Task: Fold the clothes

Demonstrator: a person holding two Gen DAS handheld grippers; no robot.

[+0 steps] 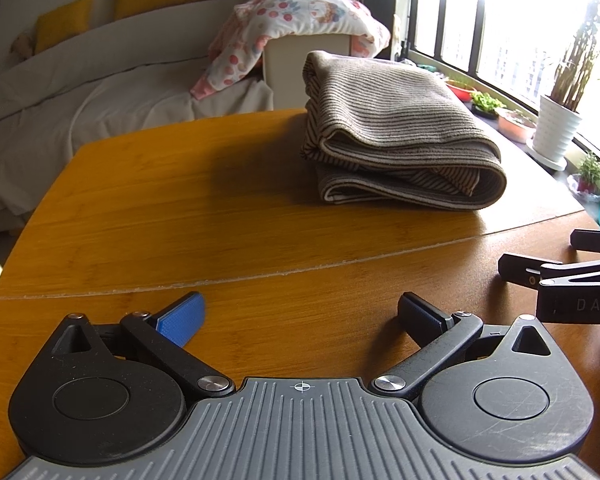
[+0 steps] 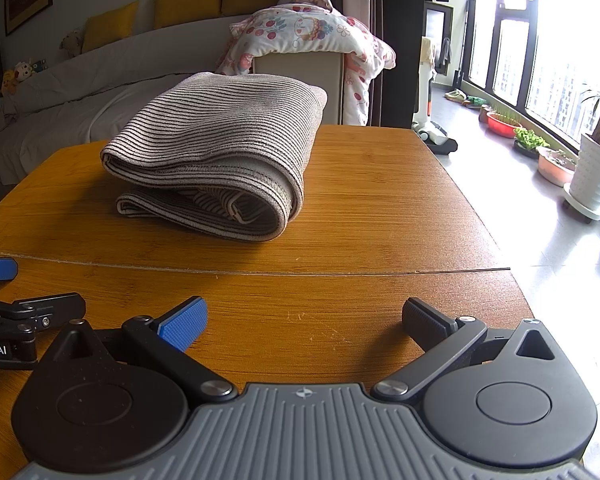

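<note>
A brown striped garment [image 1: 400, 132] lies folded in a thick stack on the far part of the wooden table [image 1: 220, 208]; the right wrist view shows the same garment [image 2: 220, 152] left of centre. My left gripper [image 1: 300, 316] hovers low over the near table, open and empty, well short of the cloth. My right gripper [image 2: 304, 320] is also open with nothing between its fingers, near the table's front edge [image 2: 340, 288]. The right gripper's black fingers [image 1: 528, 270] show at the right edge of the left wrist view.
A sofa with a white cover [image 1: 100, 92] and a floral quilt [image 1: 300, 16] stands behind the table. Potted plants [image 2: 596, 168] and bowls line the window at the right. The table's right edge [image 2: 496, 240] drops to a tiled floor.
</note>
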